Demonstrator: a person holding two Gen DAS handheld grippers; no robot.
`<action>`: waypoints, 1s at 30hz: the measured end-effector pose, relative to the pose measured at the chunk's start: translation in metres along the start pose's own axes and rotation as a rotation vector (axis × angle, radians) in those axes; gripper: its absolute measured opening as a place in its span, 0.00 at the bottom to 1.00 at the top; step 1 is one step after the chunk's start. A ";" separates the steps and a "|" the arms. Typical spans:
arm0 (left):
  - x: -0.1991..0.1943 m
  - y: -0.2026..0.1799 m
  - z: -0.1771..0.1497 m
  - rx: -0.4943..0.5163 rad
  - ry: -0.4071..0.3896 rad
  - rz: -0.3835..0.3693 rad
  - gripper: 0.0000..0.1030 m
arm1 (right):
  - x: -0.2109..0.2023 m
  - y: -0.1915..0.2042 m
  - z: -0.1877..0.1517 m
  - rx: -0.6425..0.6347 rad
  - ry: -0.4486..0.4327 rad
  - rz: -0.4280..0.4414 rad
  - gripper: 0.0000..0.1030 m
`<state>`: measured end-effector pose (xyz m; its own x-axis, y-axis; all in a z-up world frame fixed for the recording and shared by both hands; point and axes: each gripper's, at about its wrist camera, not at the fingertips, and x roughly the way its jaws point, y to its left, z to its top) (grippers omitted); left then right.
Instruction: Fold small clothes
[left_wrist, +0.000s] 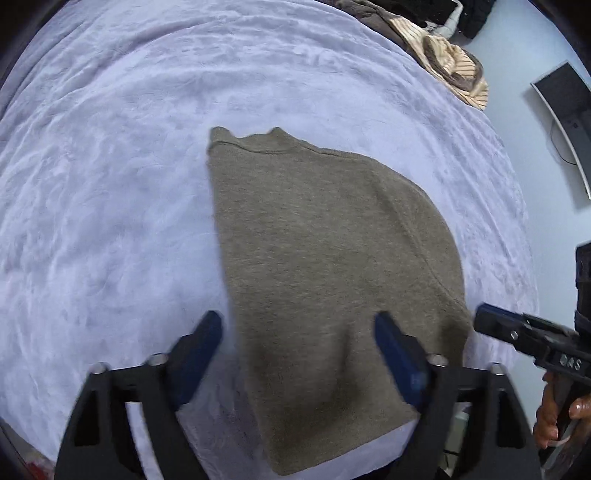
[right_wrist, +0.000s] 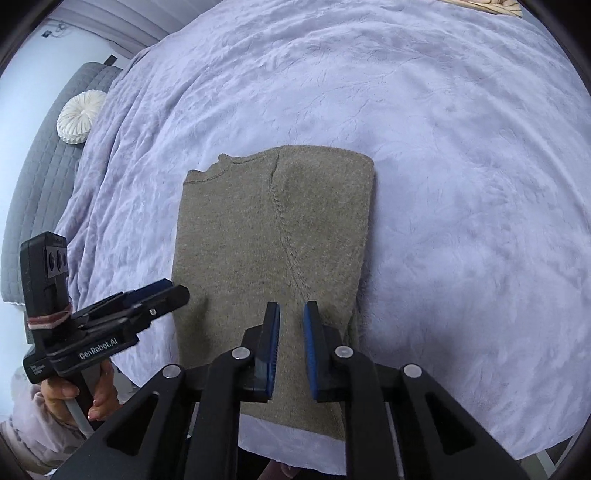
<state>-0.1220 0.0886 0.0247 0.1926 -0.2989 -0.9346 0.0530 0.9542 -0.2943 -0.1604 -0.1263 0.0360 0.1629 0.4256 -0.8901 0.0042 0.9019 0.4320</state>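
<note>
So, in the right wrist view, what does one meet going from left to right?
Grey headboard → white round pillow → left claw → sweater → bare blanket.

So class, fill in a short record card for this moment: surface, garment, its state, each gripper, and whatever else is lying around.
surface: lavender plush blanket over a bed
garment: brown knit sweater, lying flat, partly folded, sleeves tucked in
left gripper: open wide, over the sweater's near end, holding nothing
right gripper: narrowly open, over the near end, holding nothing
other clothes: striped pile at the far edge
cushion: round white cushion on a grey quilt
</note>
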 end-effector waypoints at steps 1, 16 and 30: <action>-0.003 0.007 0.002 -0.015 -0.024 0.013 0.93 | -0.001 -0.005 -0.006 0.008 0.004 0.013 0.49; 0.044 0.036 -0.004 -0.064 0.051 0.114 0.94 | 0.054 -0.081 -0.045 0.222 0.140 -0.104 0.00; 0.031 0.039 0.007 -0.069 0.073 0.129 0.94 | 0.013 -0.068 -0.002 0.288 -0.027 0.176 0.33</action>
<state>-0.1075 0.1167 -0.0140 0.1221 -0.1759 -0.9768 -0.0355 0.9828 -0.1815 -0.1603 -0.1820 -0.0049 0.2121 0.5674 -0.7957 0.2517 0.7550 0.6054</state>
